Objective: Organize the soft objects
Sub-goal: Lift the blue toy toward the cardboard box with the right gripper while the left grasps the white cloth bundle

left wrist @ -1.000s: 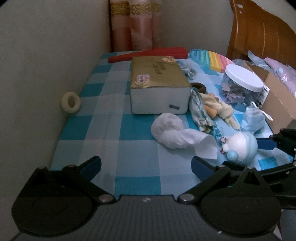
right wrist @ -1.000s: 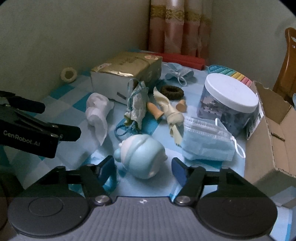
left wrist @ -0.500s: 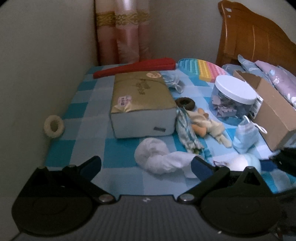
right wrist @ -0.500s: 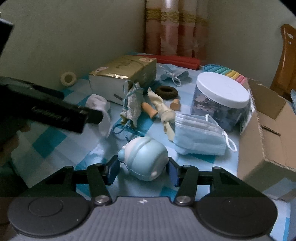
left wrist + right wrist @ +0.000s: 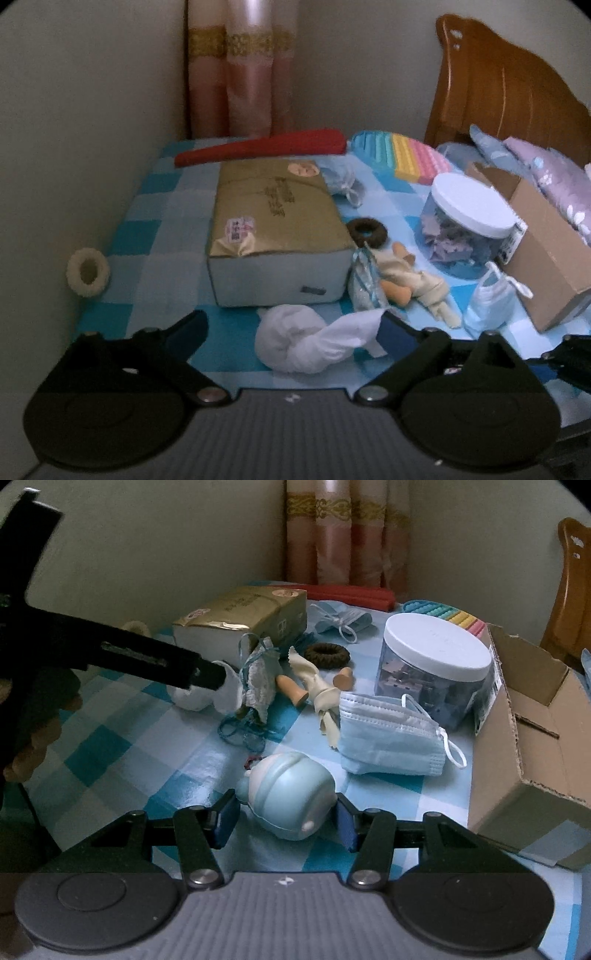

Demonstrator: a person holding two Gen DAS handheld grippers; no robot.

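My right gripper (image 5: 283, 818) is shut on a pale blue soft toy (image 5: 291, 799), its blue pads pressing both sides, low over the checked cloth. My left gripper (image 5: 291, 328) is open with a white rolled sock (image 5: 303, 345) lying between its fingers; whether a pad touches the sock I cannot tell. In the right wrist view the left gripper (image 5: 207, 675) reaches in over that sock (image 5: 195, 698). A blue face mask (image 5: 388, 738), a cream cloth doll (image 5: 317, 690), a lace pouch (image 5: 260, 675) and a brown scrunchie (image 5: 327, 653) lie nearby.
An open cardboard box (image 5: 532, 734) stands at the right. A white-lidded clear jar (image 5: 434, 664) and a gold-wrapped box (image 5: 273, 229) stand mid-table. A red case (image 5: 262, 149), a rainbow pop mat (image 5: 406, 157), a cream scrunchie (image 5: 88, 272) by the wall and a wooden headboard (image 5: 509, 103) lie behind.
My right gripper has closed on the blue toy. My left gripper has moved forward and right, so the white sock now lies between its fingers.
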